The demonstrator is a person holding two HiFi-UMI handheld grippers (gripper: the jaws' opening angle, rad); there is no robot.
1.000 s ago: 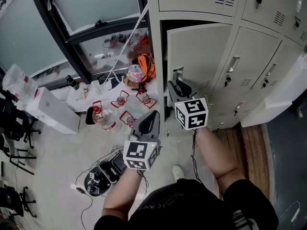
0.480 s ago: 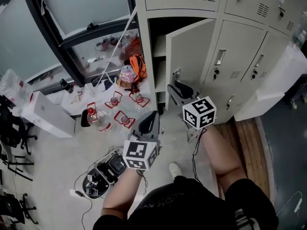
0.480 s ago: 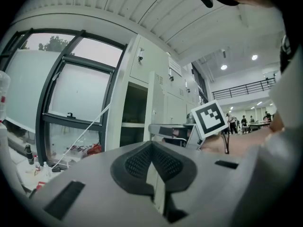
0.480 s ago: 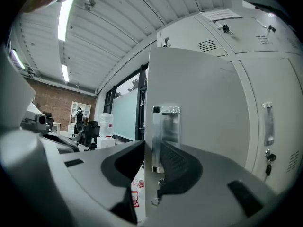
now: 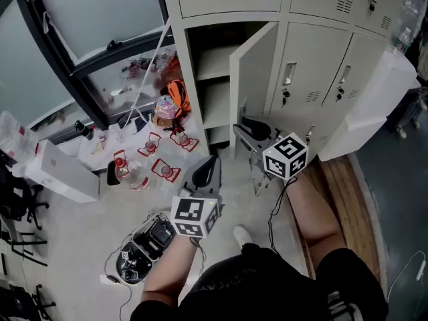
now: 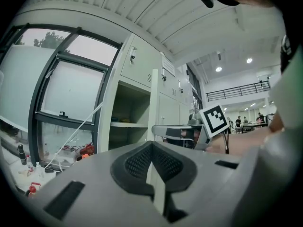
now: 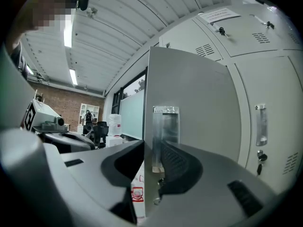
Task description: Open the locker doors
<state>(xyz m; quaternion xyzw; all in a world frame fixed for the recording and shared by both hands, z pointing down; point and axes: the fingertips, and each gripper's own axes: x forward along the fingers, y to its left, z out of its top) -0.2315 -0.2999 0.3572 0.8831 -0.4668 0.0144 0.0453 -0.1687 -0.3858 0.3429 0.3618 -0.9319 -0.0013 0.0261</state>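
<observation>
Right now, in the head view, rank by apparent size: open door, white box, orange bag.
1. open door
2. white box
3. orange bag
Apparent size only; their distances from the camera differ.

Open locker door (image 5: 254,79): beige metal, lower row, leftmost column. It is hinged at its right and swung well out from the cabinet front, exposing a shelved compartment. Recessed metal handle (image 7: 165,131) near free edge.
Neighbouring doors (image 5: 304,72): two, same row, closed, keys in locks.
</observation>
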